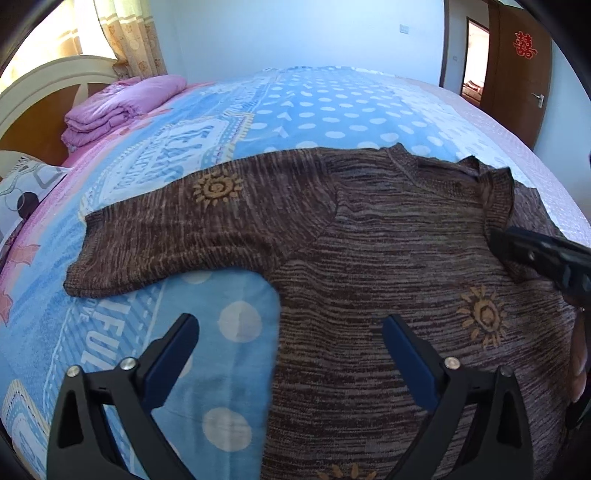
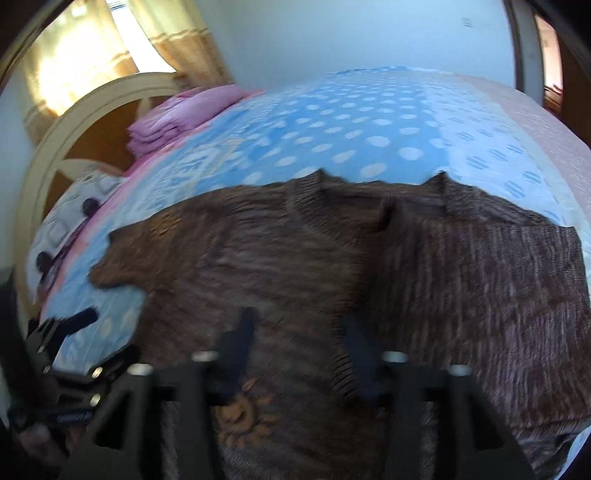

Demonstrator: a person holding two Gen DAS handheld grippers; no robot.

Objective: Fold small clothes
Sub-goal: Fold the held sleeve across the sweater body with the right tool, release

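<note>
Both grippers (image 1: pixel 290 334) (image 2: pixel 299 325) hang unclenched and empty over your brown knit sweater (image 1: pixel 388 236), soft, limp and stretchy, so pinch the outstretched sleeve (image 1: pixel 155 240) at its cuff.

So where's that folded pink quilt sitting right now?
The folded pink quilt lies at the head of the bed, upper left in both wrist views, against the cream headboard and well beyond the brown sweater.

Sunlit curtains (image 1: pixel 122 33) behind a curved headboard (image 1: pixel 44 96); brown door (image 1: pixel 521 70) ajar
</note>
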